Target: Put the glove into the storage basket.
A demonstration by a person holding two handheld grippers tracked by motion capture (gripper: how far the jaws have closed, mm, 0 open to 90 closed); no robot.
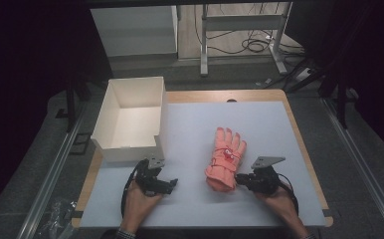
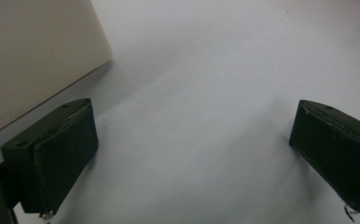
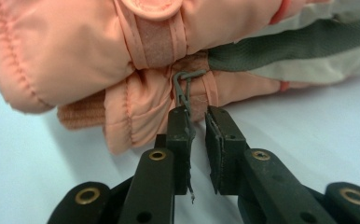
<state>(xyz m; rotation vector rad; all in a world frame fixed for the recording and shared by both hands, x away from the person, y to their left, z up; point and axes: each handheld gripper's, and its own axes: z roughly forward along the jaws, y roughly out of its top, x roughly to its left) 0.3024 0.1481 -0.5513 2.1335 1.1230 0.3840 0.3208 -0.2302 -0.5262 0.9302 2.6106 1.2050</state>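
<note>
We see a padded salmon-pink winter glove point(image 1: 226, 158) lying flat on the pale grey desk point(image 1: 259, 124), fingers pointing away from us, right of centre. Our right gripper point(image 3: 197, 122) sits at its cuff, jaws nearly together with a narrow gap, a thin grey loop point(image 3: 183, 86) against one jaw. Our left gripper point(image 2: 192, 154) rests wide apart over bare desk, just beside the open white cardboard box point(image 1: 130, 117).

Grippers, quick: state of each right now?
Left gripper: open, holding nothing, over the mat beside the box.
Right gripper: nearly shut, jaws at the glove cuff by its clip; grip cannot be told.
</note>
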